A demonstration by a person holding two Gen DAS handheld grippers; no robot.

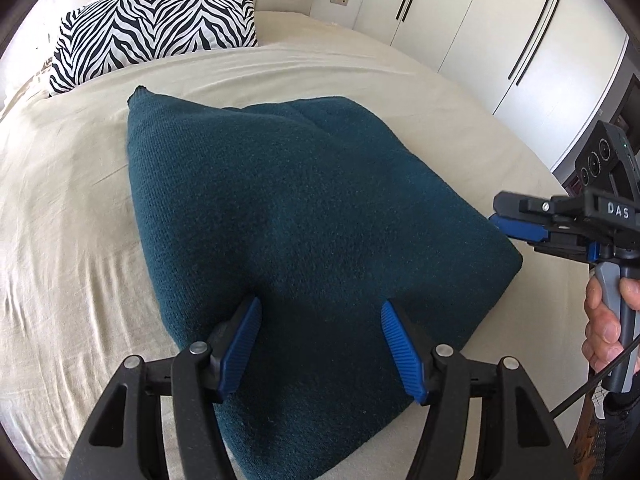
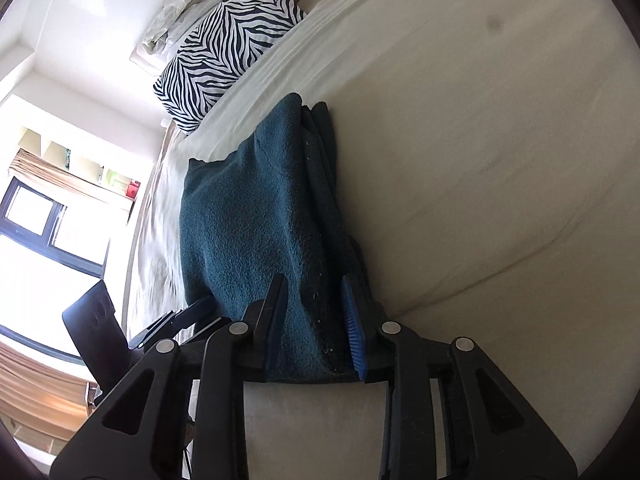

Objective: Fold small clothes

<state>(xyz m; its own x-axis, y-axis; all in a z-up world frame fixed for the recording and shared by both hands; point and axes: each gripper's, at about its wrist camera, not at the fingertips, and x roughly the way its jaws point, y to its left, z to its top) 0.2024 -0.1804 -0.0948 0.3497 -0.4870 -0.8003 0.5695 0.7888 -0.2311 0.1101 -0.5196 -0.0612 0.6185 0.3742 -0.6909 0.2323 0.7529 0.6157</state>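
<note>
A dark teal knitted garment [image 1: 304, 216] lies folded into a thick block on the beige bed sheet [image 1: 60, 208]. My left gripper [image 1: 320, 320] is open above its near edge, fingers spread over the fabric. My right gripper [image 1: 496, 220] is turned on its side at the garment's right edge. In the right wrist view its jaws [image 2: 316, 300] stand apart around the stacked edge of the garment [image 2: 248, 220], with the fabric between the pads; the grip looks loose.
A zebra-print pillow [image 1: 156, 28] and crumpled white bedding lie at the head of the bed. White wardrobe doors [image 1: 480, 20] stand along the right. A window [image 2: 36, 220] and dark chair [image 2: 96, 332] are beyond the bed's left side.
</note>
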